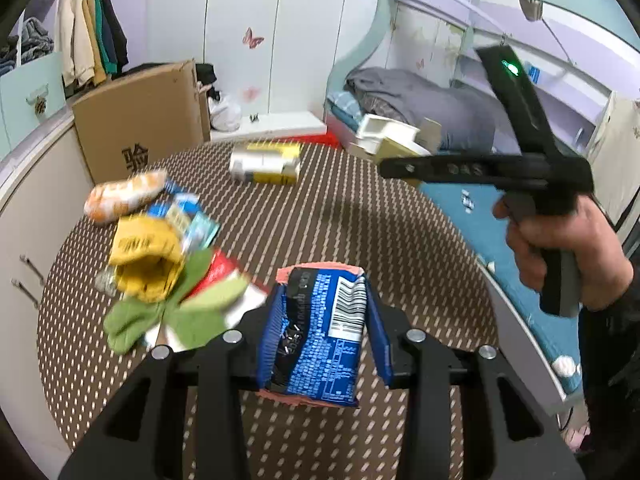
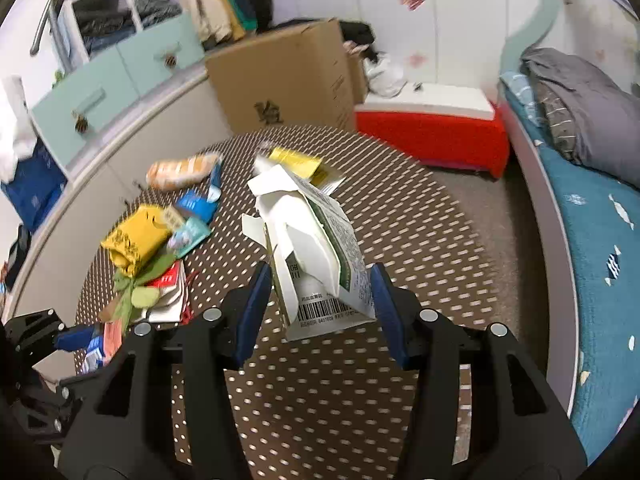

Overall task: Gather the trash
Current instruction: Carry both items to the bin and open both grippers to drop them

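Observation:
My left gripper (image 1: 324,332) is shut on a blue snack wrapper (image 1: 320,332) with a barcode, held above the brown dotted table (image 1: 340,208). My right gripper (image 2: 320,304) is shut on a crumpled white milk carton (image 2: 316,256) with a barcode, also above the table. In the left wrist view the right gripper's body (image 1: 500,168) and the hand holding it show at the right, with the white carton (image 1: 392,136) at its tip. A pile of trash lies at the table's left: a yellow bag (image 1: 144,256), green wrapper (image 1: 176,312), blue packets (image 1: 188,216), an orange-white bag (image 1: 124,196).
A yellow-white carton (image 1: 268,162) lies at the table's far side. A cardboard box (image 2: 284,76) stands behind the table, a red-and-white chest (image 2: 432,128) beside it. A bed with blue cover (image 2: 592,216) runs along the right; cabinets (image 2: 112,80) along the left.

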